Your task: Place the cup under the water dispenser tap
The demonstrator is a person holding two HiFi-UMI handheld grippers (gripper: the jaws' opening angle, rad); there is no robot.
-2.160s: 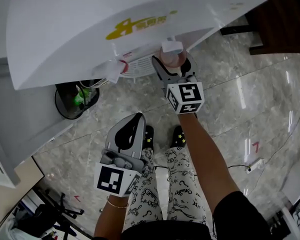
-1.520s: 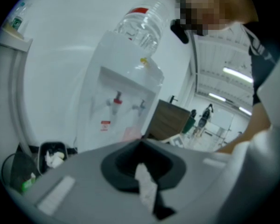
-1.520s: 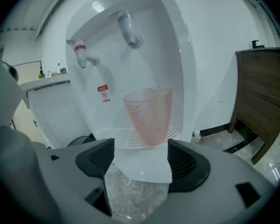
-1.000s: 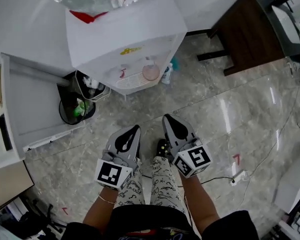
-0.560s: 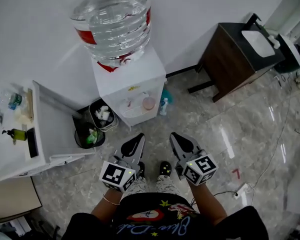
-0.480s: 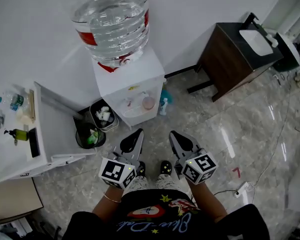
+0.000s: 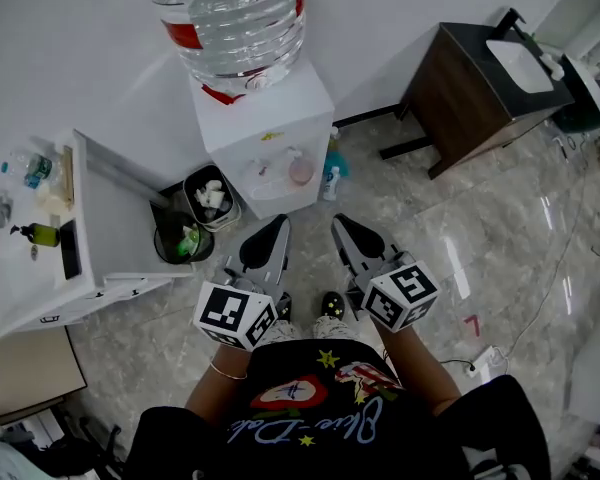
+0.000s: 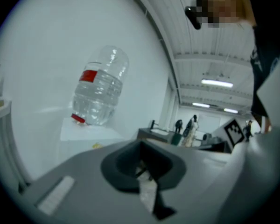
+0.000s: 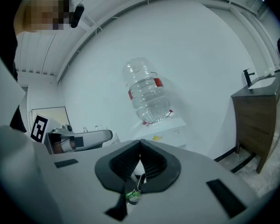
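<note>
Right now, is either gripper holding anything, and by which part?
Nothing is held: left gripper and right gripper have shut, empty jaws; the pink cup stands on the water dispenser.

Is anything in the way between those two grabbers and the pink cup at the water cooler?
Nothing visible. The pink cup sits in the recess of the water dispenser; only bare floor lies between it and the left gripper and right gripper, both shut and empty. The bin stands off to the left.
</note>
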